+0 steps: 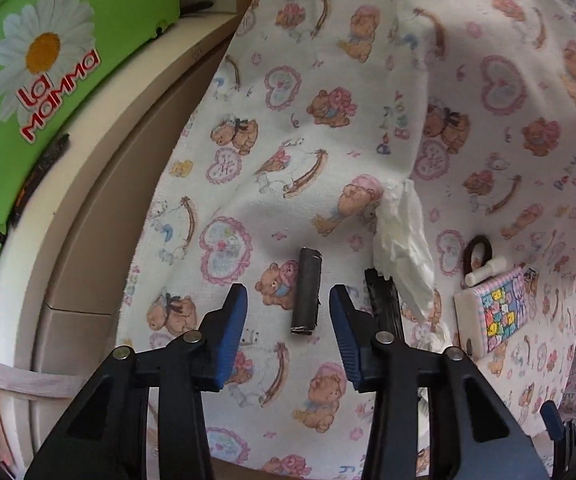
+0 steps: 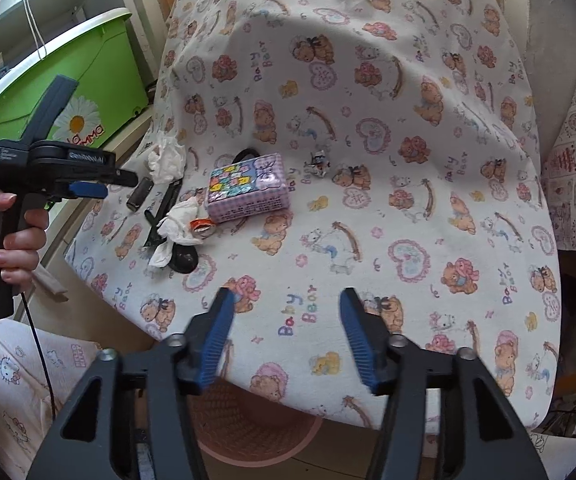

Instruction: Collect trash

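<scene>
My left gripper (image 1: 288, 316) hangs over the teddy-print cloth (image 1: 327, 128), jaws apart with a dark tube (image 1: 306, 292) lying between the blue pads, untouched. A crumpled tissue (image 1: 403, 240) lies just to its right, near a tissue pack (image 1: 495, 308). My right gripper (image 2: 286, 336) hovers well apart, jaws apart and holding nothing, above a pink basket (image 2: 256, 428). More tissue (image 2: 180, 220) lies beside the pack.

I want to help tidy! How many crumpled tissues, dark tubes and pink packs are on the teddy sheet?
Crumpled white tissues: 2
Dark tubes: 1
Pink packs: 1
Total: 4
</scene>
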Demonstrator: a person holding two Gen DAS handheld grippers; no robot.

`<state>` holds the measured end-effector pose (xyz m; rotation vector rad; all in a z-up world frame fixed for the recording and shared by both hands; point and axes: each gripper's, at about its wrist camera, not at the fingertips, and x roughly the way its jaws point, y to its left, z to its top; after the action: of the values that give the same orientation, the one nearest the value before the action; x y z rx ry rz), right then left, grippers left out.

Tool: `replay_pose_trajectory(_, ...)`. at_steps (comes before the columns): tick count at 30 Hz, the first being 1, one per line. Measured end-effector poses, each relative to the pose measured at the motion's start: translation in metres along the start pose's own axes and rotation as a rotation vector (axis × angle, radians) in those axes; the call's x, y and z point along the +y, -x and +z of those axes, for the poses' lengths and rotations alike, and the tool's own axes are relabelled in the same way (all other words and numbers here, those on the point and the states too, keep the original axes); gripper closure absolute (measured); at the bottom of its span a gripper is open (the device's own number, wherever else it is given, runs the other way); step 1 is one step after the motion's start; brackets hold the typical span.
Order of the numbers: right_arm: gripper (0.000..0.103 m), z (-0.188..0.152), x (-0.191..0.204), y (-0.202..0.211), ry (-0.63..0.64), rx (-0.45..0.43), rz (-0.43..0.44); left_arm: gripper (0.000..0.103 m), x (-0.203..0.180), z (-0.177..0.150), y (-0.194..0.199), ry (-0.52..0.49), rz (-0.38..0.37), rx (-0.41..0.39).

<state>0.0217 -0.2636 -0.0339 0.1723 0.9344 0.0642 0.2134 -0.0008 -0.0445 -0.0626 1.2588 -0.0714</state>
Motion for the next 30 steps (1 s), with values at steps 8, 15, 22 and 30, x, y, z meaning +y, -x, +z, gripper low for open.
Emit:
replay_pose_trajectory(8,0.034,0.003,-0.005,0.001,-0.002,-0.007,-0.015,0.095,-0.006,-0.008,-0.003,-0.031,-0.021,0.003)
replay_pose_trajectory(15,0.034,0.027,-0.031,0.000,-0.169,0.016,0.086,0.097,-0.015,-0.024,0.045,-0.081,-0.069,-0.112)
replay_pose_trajectory(22,0.053,0.079,-0.074,-0.057,-0.504,0.134,0.221,0.097,-0.004,-0.031,0.054,-0.025,-0.097,-0.117)
replay_pose_trajectory(30,0.067,0.111,-0.067,-0.107,-0.505,0.168,0.140,0.097,0.000,-0.032,0.062,-0.063,-0.053,-0.166)
